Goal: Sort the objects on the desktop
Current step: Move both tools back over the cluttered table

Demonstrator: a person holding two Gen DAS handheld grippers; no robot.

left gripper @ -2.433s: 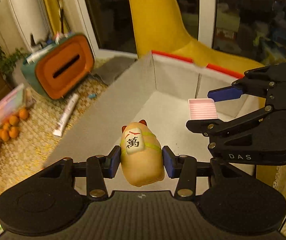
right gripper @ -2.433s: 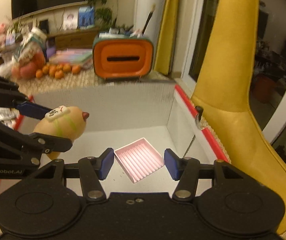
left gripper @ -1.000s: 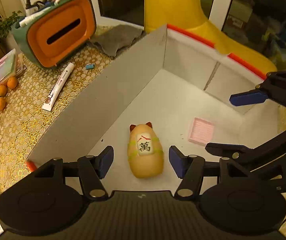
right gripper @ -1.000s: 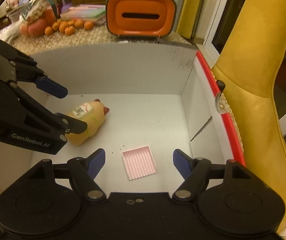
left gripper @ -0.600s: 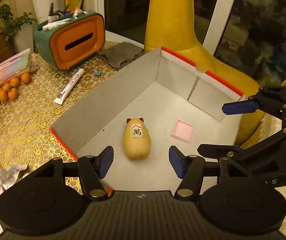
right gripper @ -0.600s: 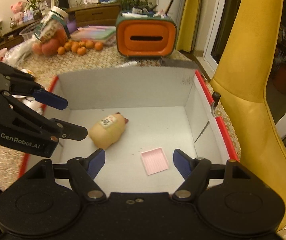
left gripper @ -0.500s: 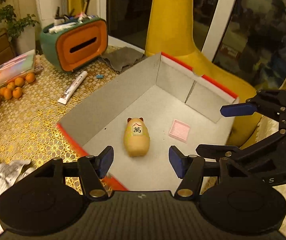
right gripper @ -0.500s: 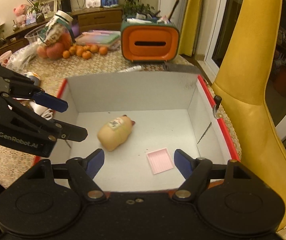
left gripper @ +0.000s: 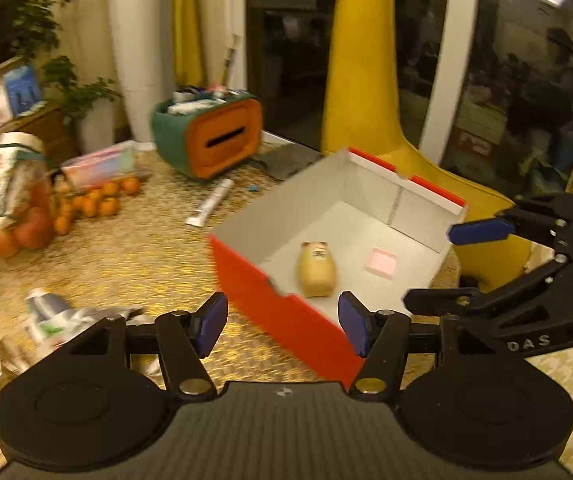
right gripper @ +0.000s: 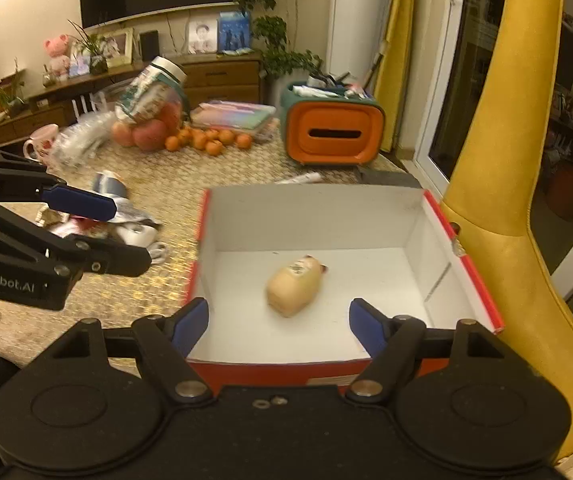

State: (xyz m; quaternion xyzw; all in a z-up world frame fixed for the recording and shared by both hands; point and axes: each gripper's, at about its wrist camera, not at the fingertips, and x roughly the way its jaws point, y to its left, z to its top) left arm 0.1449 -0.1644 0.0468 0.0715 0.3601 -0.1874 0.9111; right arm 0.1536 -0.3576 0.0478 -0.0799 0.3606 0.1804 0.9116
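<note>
The left wrist view looks down from above the desk [left gripper: 134,256], facing the red box [left gripper: 286,320] from its near-left corner. The right wrist view sits close over the box's [right gripper: 462,248] near wall, facing inward. Both share the box interior and the orange tissue holder [left gripper: 214,140].

The open cardboard box [left gripper: 246,276] is showing red outside and white inside. The tan, rounded hamster-like figurine [left gripper: 317,268] is wearing a white tile with dark marks, beside a pale pink ribbed square tray [left gripper: 382,263]. A gold honeycomb-patterned cloth is covering the desk [left gripper: 134,256]. Both black claws are carrying blue pads.
</note>
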